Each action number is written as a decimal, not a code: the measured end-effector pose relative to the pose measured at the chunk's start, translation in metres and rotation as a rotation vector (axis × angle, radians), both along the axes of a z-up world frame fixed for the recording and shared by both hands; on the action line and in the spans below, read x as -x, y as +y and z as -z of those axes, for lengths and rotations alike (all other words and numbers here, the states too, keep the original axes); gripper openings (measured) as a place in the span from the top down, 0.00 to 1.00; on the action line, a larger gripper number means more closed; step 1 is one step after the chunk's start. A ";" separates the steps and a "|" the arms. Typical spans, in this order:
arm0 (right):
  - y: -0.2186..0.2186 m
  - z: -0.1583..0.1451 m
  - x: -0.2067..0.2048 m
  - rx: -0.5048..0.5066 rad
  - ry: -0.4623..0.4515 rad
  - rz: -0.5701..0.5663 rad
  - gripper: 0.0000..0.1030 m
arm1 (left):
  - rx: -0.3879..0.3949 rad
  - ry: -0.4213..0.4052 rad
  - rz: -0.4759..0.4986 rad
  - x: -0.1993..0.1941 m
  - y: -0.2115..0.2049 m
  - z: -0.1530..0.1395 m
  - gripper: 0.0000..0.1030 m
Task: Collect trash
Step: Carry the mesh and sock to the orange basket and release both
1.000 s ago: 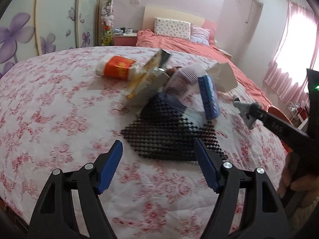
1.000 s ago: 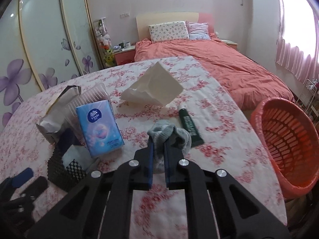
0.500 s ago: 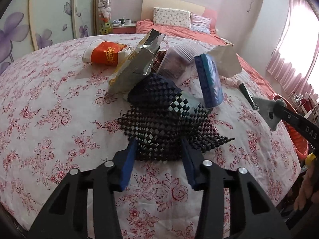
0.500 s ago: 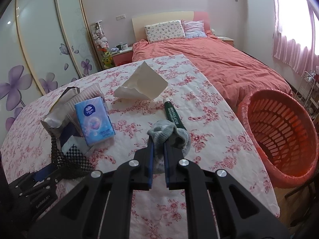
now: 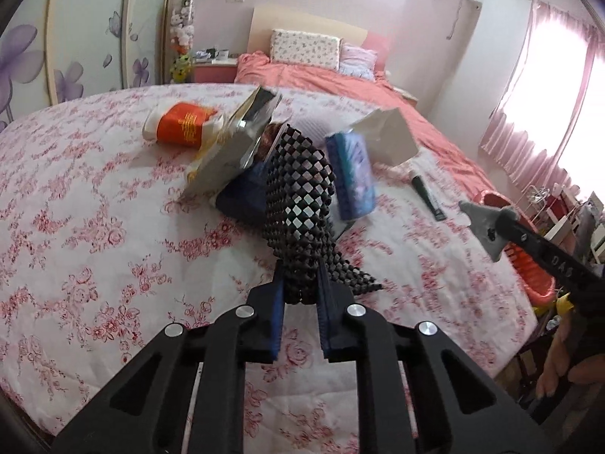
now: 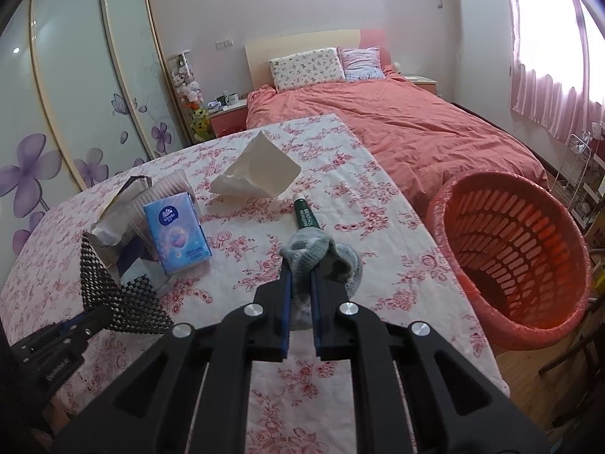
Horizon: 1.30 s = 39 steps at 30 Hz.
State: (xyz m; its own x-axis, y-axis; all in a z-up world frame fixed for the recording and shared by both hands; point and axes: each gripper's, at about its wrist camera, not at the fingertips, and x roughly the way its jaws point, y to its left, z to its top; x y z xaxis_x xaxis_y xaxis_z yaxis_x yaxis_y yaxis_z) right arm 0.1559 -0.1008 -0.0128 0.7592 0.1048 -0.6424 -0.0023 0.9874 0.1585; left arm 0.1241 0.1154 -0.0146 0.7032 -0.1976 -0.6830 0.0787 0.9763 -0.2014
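A black mesh mat [image 5: 302, 196] stands pulled up from the flowered tablecloth [image 5: 94, 227]. My left gripper [image 5: 300, 280] has its jaws closing on the mat's near edge, and the pads pinch it. The same mat [image 6: 109, 291] and left gripper [image 6: 94, 316] show at the lower left of the right wrist view. My right gripper [image 6: 300, 276] is shut on a grey sock [image 6: 321, 253], held above the table. A red laundry basket [image 6: 510, 249] stands on the floor to its right.
On the table lie a blue tissue pack [image 6: 176, 232], a crumpled white paper [image 6: 261, 170], a green tube [image 6: 306, 217], an orange paper cup [image 5: 183, 125] and a foil bag [image 5: 234, 147]. A bed [image 6: 416, 132] stands behind.
The left jaws went from wide open to pinching the mesh mat, which now stands bunched up. The right gripper, still holding the grey sock, shifted toward the red basket.
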 end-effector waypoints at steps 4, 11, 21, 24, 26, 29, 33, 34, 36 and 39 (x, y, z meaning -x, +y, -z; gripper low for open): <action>-0.007 -0.005 0.008 -0.003 -0.015 0.010 0.90 | 0.005 -0.028 0.016 0.001 -0.004 -0.012 0.86; -0.025 -0.012 0.021 -0.016 -0.043 0.038 0.90 | 0.018 -0.061 0.068 0.006 -0.024 -0.027 0.86; -0.060 -0.025 0.039 -0.025 -0.093 0.109 0.90 | 0.031 -0.095 0.175 0.001 -0.070 -0.044 0.86; -0.073 -0.030 0.045 -0.021 -0.113 0.139 0.90 | 0.028 -0.106 0.216 -0.003 -0.092 -0.048 0.86; -0.083 -0.033 0.049 -0.017 -0.127 0.162 0.90 | 0.030 -0.112 0.246 -0.007 -0.106 -0.050 0.86; -0.099 -0.038 0.055 -0.013 -0.149 0.199 0.90 | 0.034 -0.120 0.287 -0.012 -0.126 -0.053 0.86; -0.120 -0.042 0.061 -0.011 -0.174 0.250 0.90 | 0.044 -0.126 0.347 -0.018 -0.152 -0.054 0.86; -0.124 -0.042 0.062 -0.012 -0.179 0.260 0.90 | 0.046 -0.127 0.359 -0.019 -0.157 -0.054 0.86; -0.137 -0.043 0.064 -0.014 -0.188 0.284 0.90 | 0.050 -0.128 0.389 -0.022 -0.171 -0.054 0.86; -0.152 -0.041 0.067 -0.020 -0.194 0.313 0.90 | 0.050 -0.127 0.422 -0.026 -0.189 -0.052 0.86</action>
State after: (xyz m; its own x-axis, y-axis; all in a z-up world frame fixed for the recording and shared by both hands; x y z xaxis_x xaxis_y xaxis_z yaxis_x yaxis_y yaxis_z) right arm 0.0890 -0.2531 0.0284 0.8640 -0.1404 -0.4835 0.2673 0.9417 0.2041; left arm 0.1499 -0.0737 0.0377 0.6316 -0.5162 -0.5784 0.4957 0.8426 -0.2107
